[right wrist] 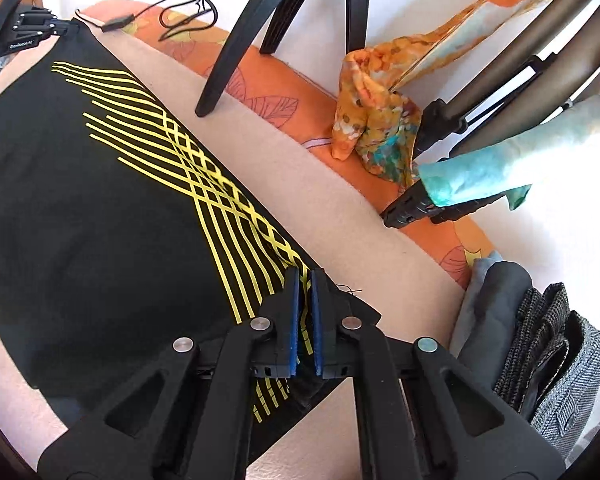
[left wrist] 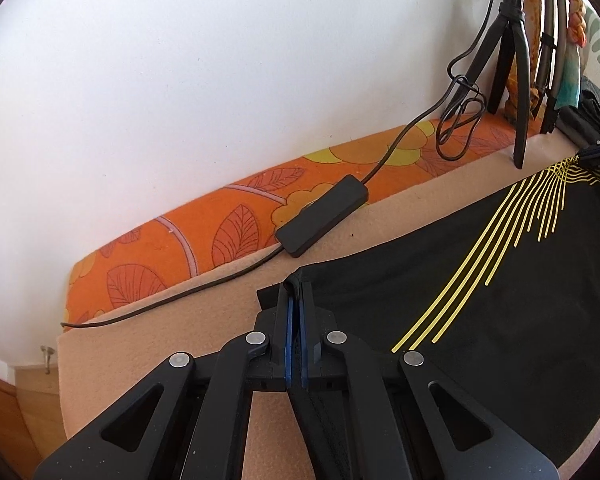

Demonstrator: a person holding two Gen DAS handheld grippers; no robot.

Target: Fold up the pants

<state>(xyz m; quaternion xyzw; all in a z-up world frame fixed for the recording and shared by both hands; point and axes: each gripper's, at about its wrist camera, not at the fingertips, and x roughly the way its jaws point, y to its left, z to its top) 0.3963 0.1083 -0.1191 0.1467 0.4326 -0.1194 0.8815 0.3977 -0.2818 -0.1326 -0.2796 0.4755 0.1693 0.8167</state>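
While the pants lie spread on the beige pad, the left gripper pinches one black edge and the right gripper pinches the edge by the yellow stripes; a tripod stands near the wall

Bright, even daylight, sharp focus, strong fisheye bending at dark-vignetted edges, whites blown out at right.

Pants spread flat on pad. Left gripper at 6 o'clock clamps pants corner; right gripper at 2 o'clock clamps far corner. Inline controller on pad edge, 11 o'clock. Tripod at 1 o'clock.
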